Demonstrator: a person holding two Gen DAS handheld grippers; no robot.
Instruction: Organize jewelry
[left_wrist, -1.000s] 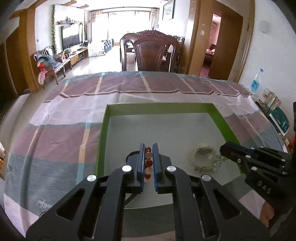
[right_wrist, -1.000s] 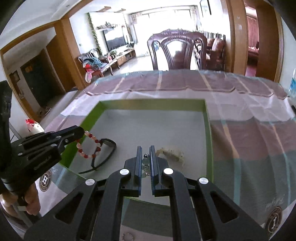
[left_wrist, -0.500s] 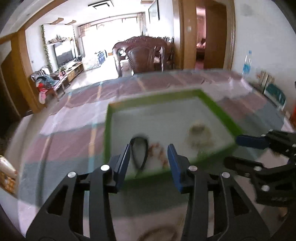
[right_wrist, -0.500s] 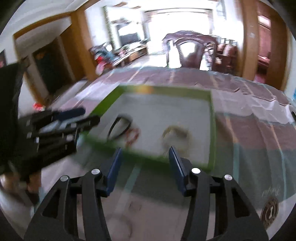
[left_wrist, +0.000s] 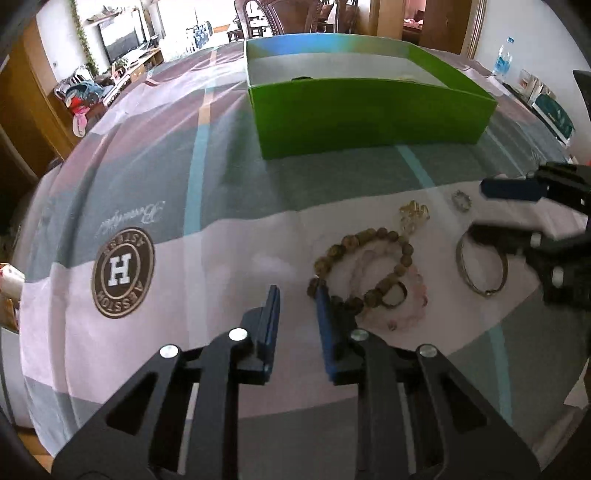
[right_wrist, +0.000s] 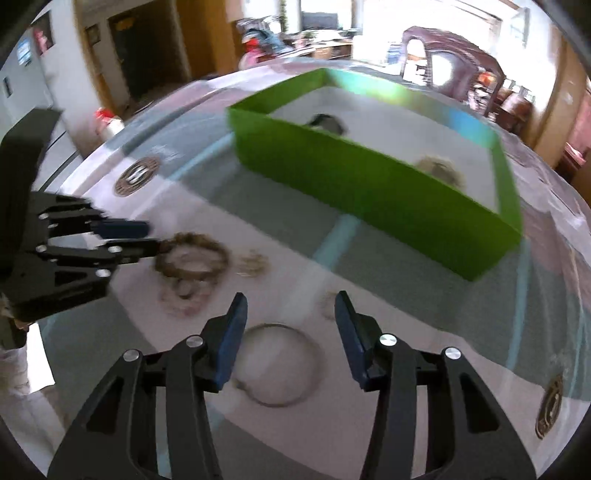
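Loose jewelry lies on the cloth in front of the green box (left_wrist: 369, 110): a brown bead bracelet (left_wrist: 362, 266) over a pink bead bracelet (left_wrist: 406, 314), a small ring (left_wrist: 393, 295), a clear pendant (left_wrist: 413, 214) and a silver bangle (left_wrist: 460, 262). My left gripper (left_wrist: 297, 295) hovers at the brown bracelet's left end. Its jaws are closing, with only cloth between them. My right gripper (right_wrist: 291, 299) stands open above the silver bangle (right_wrist: 280, 404), which lies between its fingers. The box (right_wrist: 332, 166) holds a dark bracelet (right_wrist: 328, 123) and a pale one (right_wrist: 439, 168).
A small silver ring (left_wrist: 461, 201) lies beside the right gripper (left_wrist: 478, 210). The striped tablecloth bears a round brown logo (left_wrist: 122, 273) at the left. A water bottle (left_wrist: 502, 61) and books stand at the table's far right. Dark wooden chairs stand behind the table.
Both grippers let go of the pieces held over the box, opened, drew back and tilted down over the loose jewelry. The left jaws are narrower than half a second ago.
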